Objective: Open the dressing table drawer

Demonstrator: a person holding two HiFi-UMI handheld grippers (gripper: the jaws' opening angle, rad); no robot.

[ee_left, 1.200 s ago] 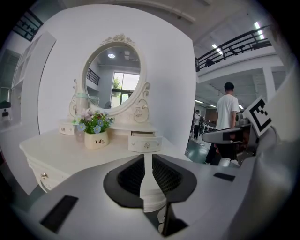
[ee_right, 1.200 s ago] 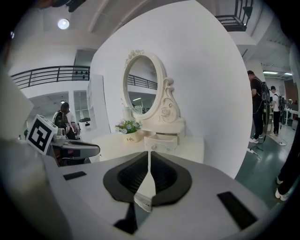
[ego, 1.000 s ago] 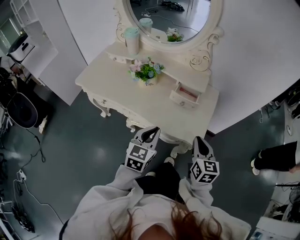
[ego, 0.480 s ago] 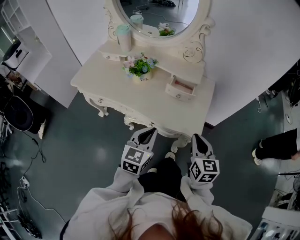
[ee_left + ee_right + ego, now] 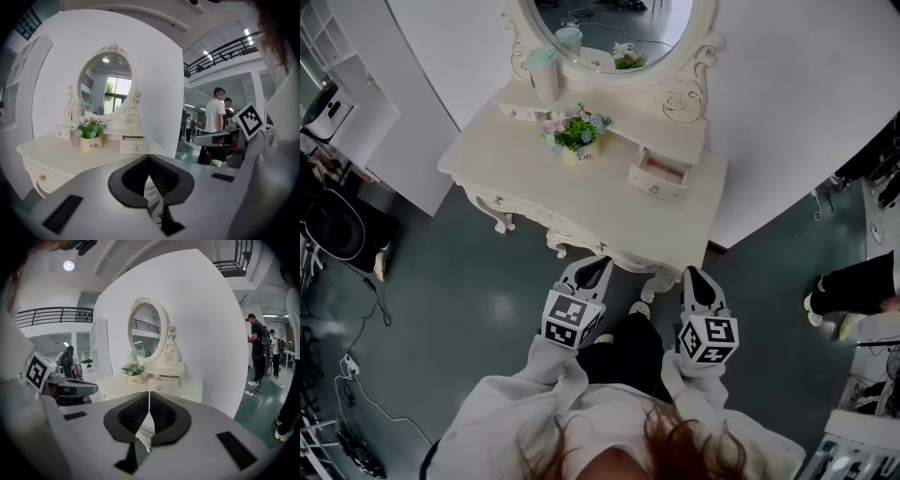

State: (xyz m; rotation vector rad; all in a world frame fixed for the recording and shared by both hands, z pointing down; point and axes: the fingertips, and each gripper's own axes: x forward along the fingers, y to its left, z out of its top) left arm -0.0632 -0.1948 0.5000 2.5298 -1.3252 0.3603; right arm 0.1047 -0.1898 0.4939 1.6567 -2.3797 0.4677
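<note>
- Drawer (image 5: 659, 174): small, on the upper right tier of the dressing table (image 5: 609, 217), pulled partway out. Head view shows its pinkish inside; both gripper views show only its knobbed front.
- Left gripper (image 5: 600, 262) and right gripper (image 5: 691, 275): jaws pressed together, nothing between them. Both sit off the table's front edge, well apart from the drawer.
- Left gripper view alone shows bystanders (image 5: 216, 117) past the wall's end.
- Flower pot (image 5: 577, 139) stands left of the drawer; a tumbler (image 5: 542, 71) stands beside the oval mirror (image 5: 609, 23).
- Bare tabletop lies between grippers and drawer.
- Open floor lies on either side; a person's legs (image 5: 855, 286) show at the far right.
</note>
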